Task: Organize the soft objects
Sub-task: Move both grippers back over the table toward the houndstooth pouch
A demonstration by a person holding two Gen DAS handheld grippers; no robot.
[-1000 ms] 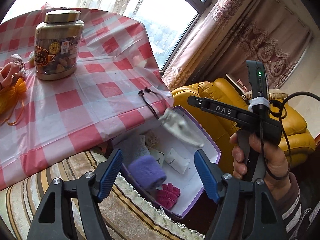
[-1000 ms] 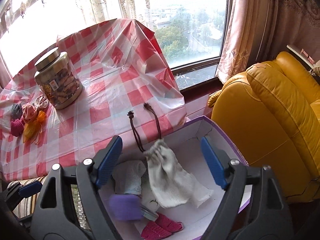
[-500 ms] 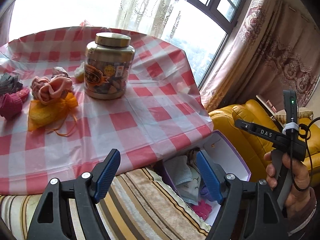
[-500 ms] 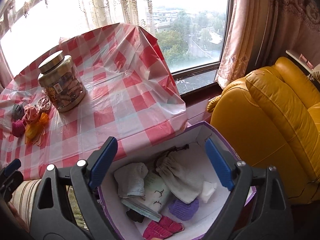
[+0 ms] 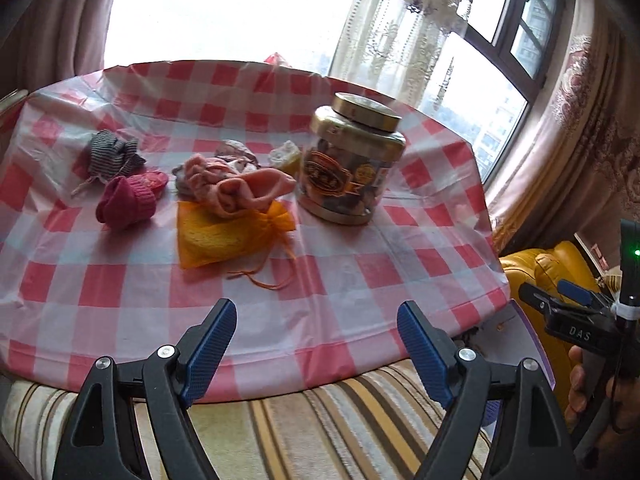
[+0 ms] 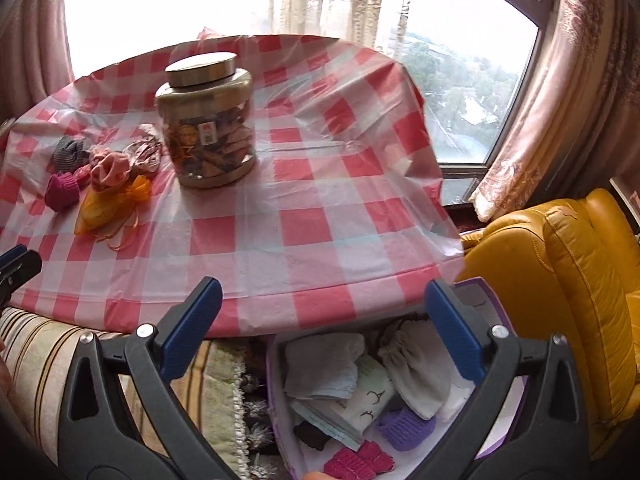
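Observation:
Soft items lie on the checked table: an orange mesh pouch [image 5: 224, 236], a pink cloth bundle [image 5: 236, 188], a magenta knit sock [image 5: 128, 200] and a grey striped sock [image 5: 112, 154]. My left gripper [image 5: 316, 344] is open and empty above the table's near edge. My right gripper [image 6: 320, 328] is open and empty over the purple-rimmed box [image 6: 276, 396], which holds a white drawstring bag [image 6: 416, 372], a grey cloth [image 6: 320, 364], a purple knit piece [image 6: 404, 428] and pink socks [image 6: 356, 460]. The pouch [image 6: 108, 204] also shows in the right wrist view.
A gold-lidded jar [image 5: 352, 160] stands on the table right of the soft items, also in the right wrist view [image 6: 206, 120]. A yellow leather armchair [image 6: 568, 280] is to the right. A striped cushion [image 5: 320, 428] lies below the table edge. Window and curtains lie behind.
The white drawstring bag dropped from the right gripper into the box. Both grippers rose and swung left toward the table; the left now faces the soft items.

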